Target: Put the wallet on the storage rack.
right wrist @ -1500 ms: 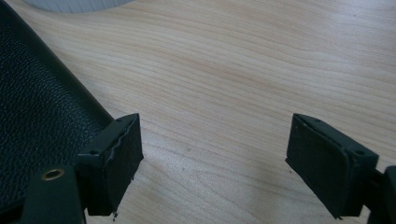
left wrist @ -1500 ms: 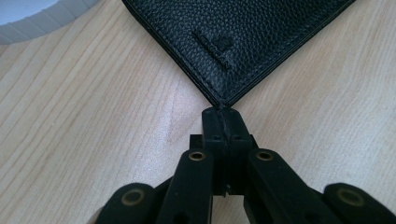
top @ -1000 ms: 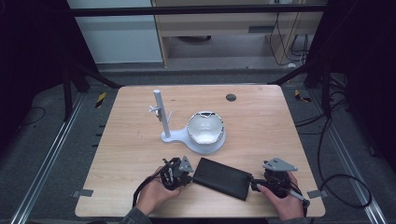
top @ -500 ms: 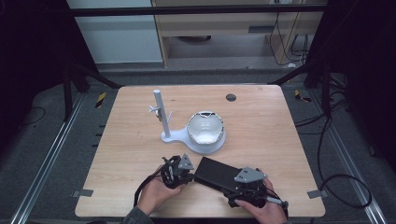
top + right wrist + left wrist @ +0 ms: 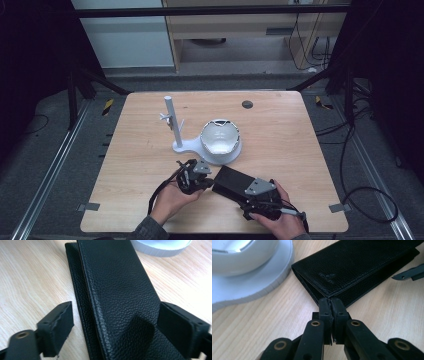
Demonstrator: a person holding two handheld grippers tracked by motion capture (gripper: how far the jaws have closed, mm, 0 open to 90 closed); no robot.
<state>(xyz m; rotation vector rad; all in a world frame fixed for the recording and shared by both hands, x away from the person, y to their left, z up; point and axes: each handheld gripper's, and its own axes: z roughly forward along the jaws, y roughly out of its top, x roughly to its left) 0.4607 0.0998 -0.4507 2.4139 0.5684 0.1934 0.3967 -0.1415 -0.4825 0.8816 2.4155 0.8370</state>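
Now, with your left gripper (image 5: pixel 331 305) pinched closed, holding nothing, at the wallet (image 5: pixel 359 267) corner, centre your wide-open right gripper (image 5: pixel 115 325) over its flap before squeezing.

One black wallet (image 5: pixel 234 183); one white stand (image 5: pixel 172 124); one white bowl (image 5: pixel 220 139); two grippers.

A wooden table (image 5: pixel 145 150) stood on grey carpet. Near its middle sat a white stand (image 5: pixel 183 146) with an upright post (image 5: pixel 170 112) at the left and a shallow white bowl-shaped piece (image 5: pixel 220 141) on the right of its base. A small dark disc (image 5: pixel 247 104) lay toward the far edge. Grey tape strips (image 5: pixel 86 206) marked the near corners. Black cables (image 5: pixel 371 192) looped on the floor at the right.
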